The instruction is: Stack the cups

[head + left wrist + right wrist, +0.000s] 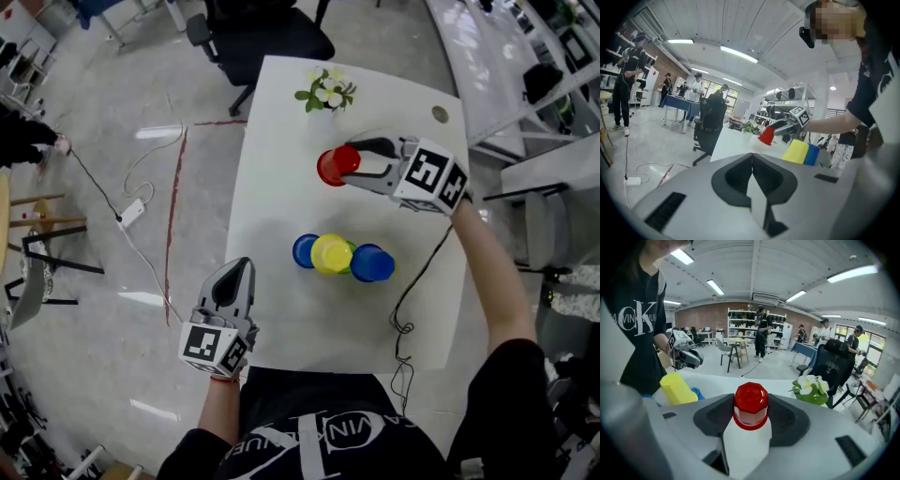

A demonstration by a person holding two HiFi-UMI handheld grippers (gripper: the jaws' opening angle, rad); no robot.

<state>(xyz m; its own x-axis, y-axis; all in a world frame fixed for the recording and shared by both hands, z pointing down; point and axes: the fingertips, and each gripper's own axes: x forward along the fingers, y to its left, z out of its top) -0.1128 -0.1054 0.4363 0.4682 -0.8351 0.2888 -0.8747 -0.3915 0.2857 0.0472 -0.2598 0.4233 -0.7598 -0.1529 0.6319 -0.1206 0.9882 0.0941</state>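
Note:
My right gripper (352, 162) is shut on a red cup (334, 167) at the far middle of the white table (281, 187). In the right gripper view the red cup (751, 405) sits between the two jaws with both pads against it. Nearer me a yellow cup (331, 253) stands mouth down, between a blue cup (304, 250) on its left and another blue cup (373, 263) on its right; something green shows between them. My left gripper (232, 284) hovers at the table's near left edge, shut and empty, its jaws meeting in the left gripper view (751, 158).
A small pot of white flowers (326, 92) stands at the table's far edge, beyond the red cup. A black cable (412, 291) trails over the table's right side. A black office chair (262, 33) stands behind the table. Cords and a power strip (131, 211) lie on the floor at the left.

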